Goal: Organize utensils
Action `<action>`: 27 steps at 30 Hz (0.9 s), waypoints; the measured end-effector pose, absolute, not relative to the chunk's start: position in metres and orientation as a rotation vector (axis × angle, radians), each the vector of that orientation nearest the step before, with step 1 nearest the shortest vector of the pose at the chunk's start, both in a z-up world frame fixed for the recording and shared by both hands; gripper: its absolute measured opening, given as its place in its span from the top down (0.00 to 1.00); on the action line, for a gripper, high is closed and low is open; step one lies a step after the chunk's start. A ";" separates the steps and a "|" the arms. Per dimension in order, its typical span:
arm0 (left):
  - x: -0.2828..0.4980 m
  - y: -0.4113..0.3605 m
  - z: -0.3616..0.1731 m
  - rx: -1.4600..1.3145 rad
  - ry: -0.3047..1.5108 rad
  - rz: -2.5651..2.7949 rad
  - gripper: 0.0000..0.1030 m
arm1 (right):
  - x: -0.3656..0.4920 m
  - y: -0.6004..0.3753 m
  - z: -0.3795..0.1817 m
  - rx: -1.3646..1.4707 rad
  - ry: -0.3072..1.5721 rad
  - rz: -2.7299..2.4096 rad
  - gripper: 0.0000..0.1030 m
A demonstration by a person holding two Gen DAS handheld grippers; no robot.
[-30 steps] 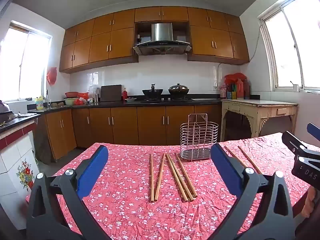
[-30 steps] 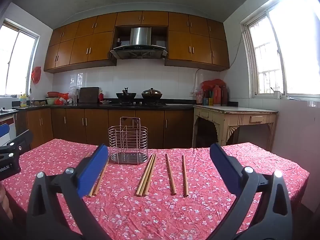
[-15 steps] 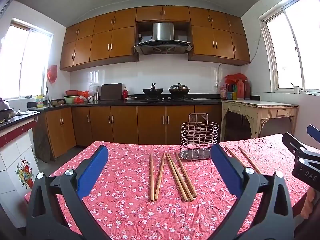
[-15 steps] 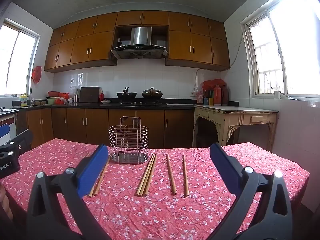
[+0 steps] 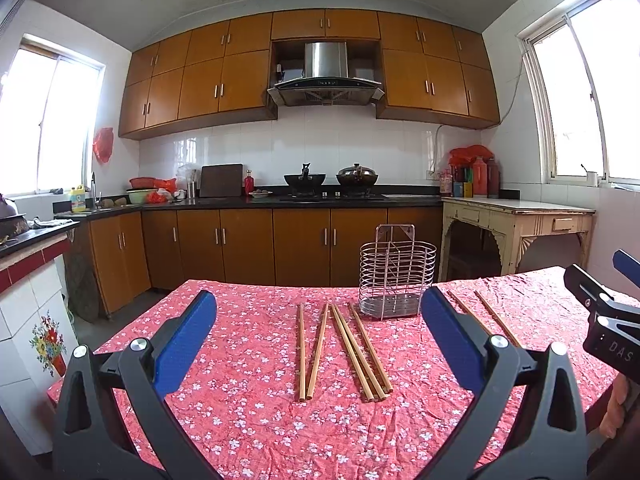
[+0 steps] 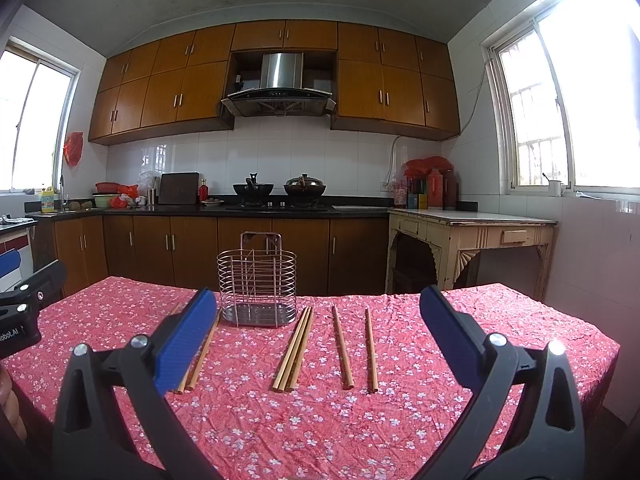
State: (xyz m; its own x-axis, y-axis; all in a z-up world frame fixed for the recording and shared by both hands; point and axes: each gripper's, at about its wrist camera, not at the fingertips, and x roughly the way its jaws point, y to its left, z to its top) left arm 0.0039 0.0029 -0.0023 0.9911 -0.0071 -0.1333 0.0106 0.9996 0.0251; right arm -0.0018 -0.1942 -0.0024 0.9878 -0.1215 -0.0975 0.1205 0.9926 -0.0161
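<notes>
Both our hand-held grippers gape empty: chopsticks (image 6: 295, 349) lie lengthwise dead ahead of the right hand-held gripper (image 6: 316, 344), holder (image 6: 257, 286) beyond.

Chopsticks (image 6: 294, 350) beside wire holder (image 6: 257, 280), gripper (image 6: 316, 344) agape

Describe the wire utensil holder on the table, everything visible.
The silver wire utensil holder is an oval basket of stacked horizontal metal rings, with inner wire dividers, a perforated base tray and a tall flat back plate. It stands upright and empty on the red floral tablecloth, toward the far edge. Wooden chopsticks lie on both sides; contact is unclear.
</notes>
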 end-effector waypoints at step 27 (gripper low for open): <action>0.003 0.003 -0.004 0.022 0.143 -0.007 0.02 | 0.001 -0.194 -0.005 -0.005 0.104 -0.120 0.04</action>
State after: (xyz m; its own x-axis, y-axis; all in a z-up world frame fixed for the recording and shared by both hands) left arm 0.0034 0.0027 -0.0040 0.9898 -0.0055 -0.1422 0.0086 0.9997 0.0217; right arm 0.0010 -0.1941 -0.0046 0.9874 -0.1197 -0.1033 0.1191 0.9928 -0.0117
